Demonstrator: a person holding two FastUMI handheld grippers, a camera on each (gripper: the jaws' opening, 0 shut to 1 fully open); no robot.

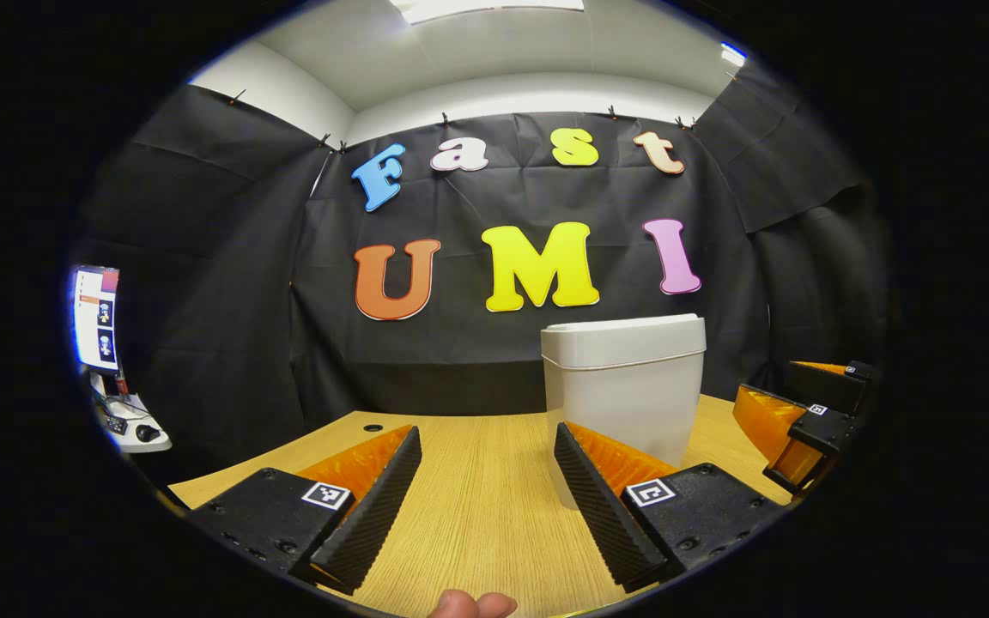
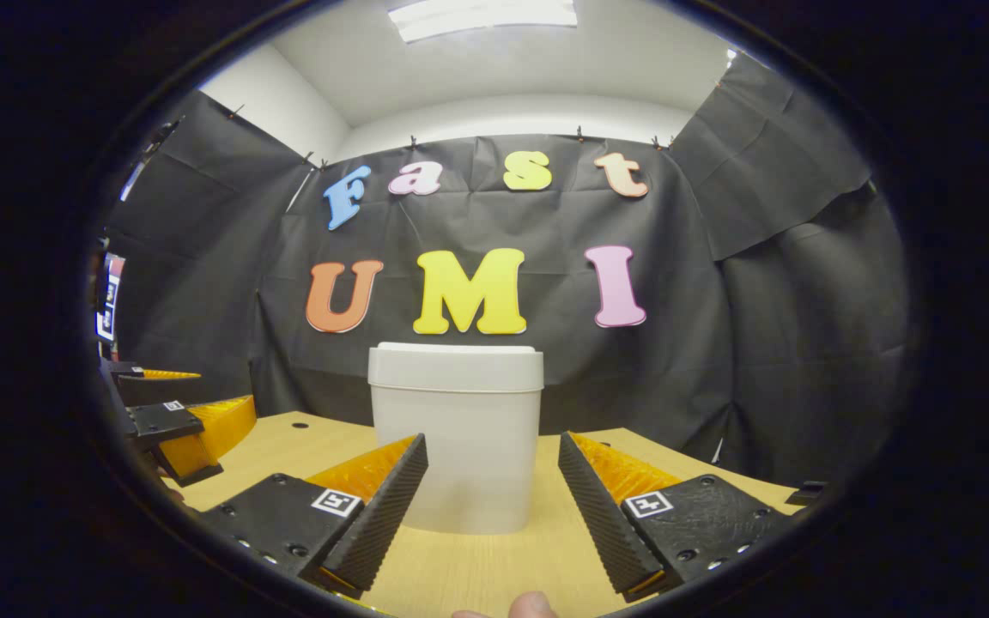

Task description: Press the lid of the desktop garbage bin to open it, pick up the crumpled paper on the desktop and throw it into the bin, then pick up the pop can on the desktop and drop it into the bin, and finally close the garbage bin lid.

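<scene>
A white garbage bin (image 1: 623,386) with its lid (image 1: 623,336) down stands on the wooden desk (image 1: 477,489). My left gripper (image 1: 486,489) is open low over the desk, with the bin just ahead and to the right of its fingers. In the right gripper view the same bin (image 2: 456,438) stands straight ahead, lid (image 2: 456,367) closed, and my right gripper (image 2: 490,498) is open in front of it with nothing between its fingers. The right gripper (image 1: 803,421) also shows at the right edge of the left gripper view, the left gripper (image 2: 177,429) at the left edge of the right gripper view.
A monitor (image 1: 97,316) and a small side stand (image 1: 134,429) are off the desk's left. Black cloth walls close the booth behind the desk. A cable hole (image 1: 373,427) sits near the desk's far left edge. A fingertip (image 1: 470,604) shows at the bottom.
</scene>
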